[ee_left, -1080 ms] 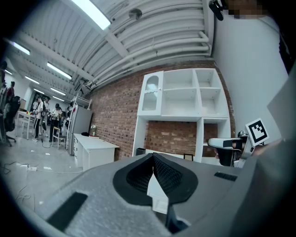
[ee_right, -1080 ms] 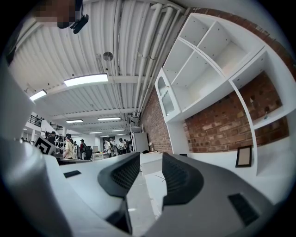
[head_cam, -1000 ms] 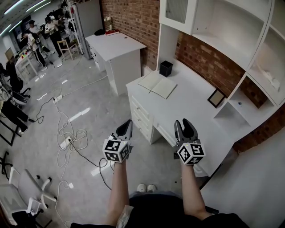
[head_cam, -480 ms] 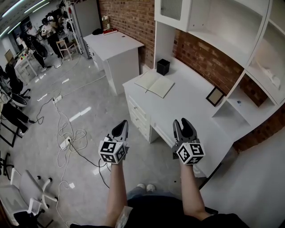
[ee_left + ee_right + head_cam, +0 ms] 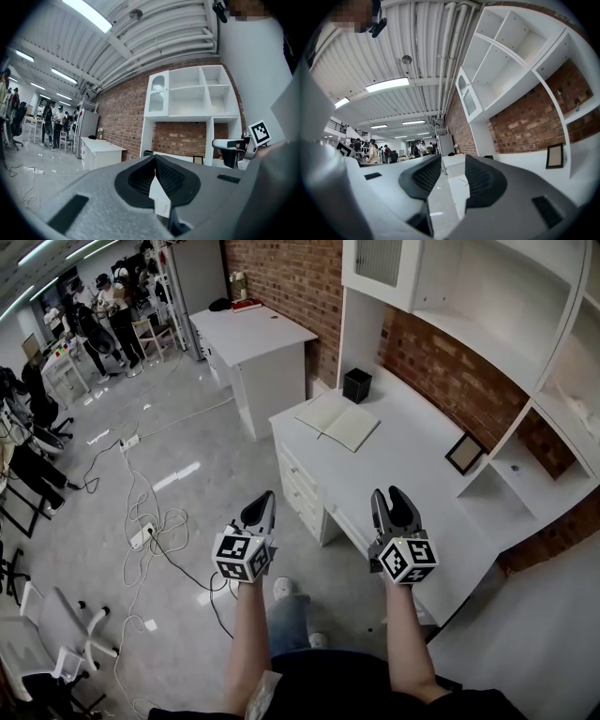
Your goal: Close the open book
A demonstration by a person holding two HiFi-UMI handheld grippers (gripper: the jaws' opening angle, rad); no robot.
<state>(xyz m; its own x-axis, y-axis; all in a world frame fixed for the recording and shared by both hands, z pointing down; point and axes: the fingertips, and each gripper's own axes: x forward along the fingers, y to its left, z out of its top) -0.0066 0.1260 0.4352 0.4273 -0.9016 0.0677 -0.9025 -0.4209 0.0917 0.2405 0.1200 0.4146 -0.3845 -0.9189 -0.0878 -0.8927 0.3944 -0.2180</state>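
Note:
The open book [image 5: 337, 422] lies flat on the far left end of the white desk [image 5: 412, 474], just in front of a small black box [image 5: 356, 385]. Both grippers hang in the air well short of the book. My left gripper [image 5: 266, 499] is over the floor beside the desk's drawers, its jaws closed tip to tip with nothing in them [image 5: 154, 158]. My right gripper [image 5: 390, 493] hovers at the desk's front edge with a gap between its empty jaws [image 5: 452, 171].
A framed picture [image 5: 463, 454] stands at the desk's back right, under white wall shelves [image 5: 487, 296]. A second white desk [image 5: 253, 334] stands farther back. Cables [image 5: 141, 521] trail over the floor, an office chair [image 5: 52, 638] sits at the lower left, and people stand at the far left.
The view has shifted a little and one foot has stepped forward under the grippers. Both grippers keep about the same pose, and the book has not moved.

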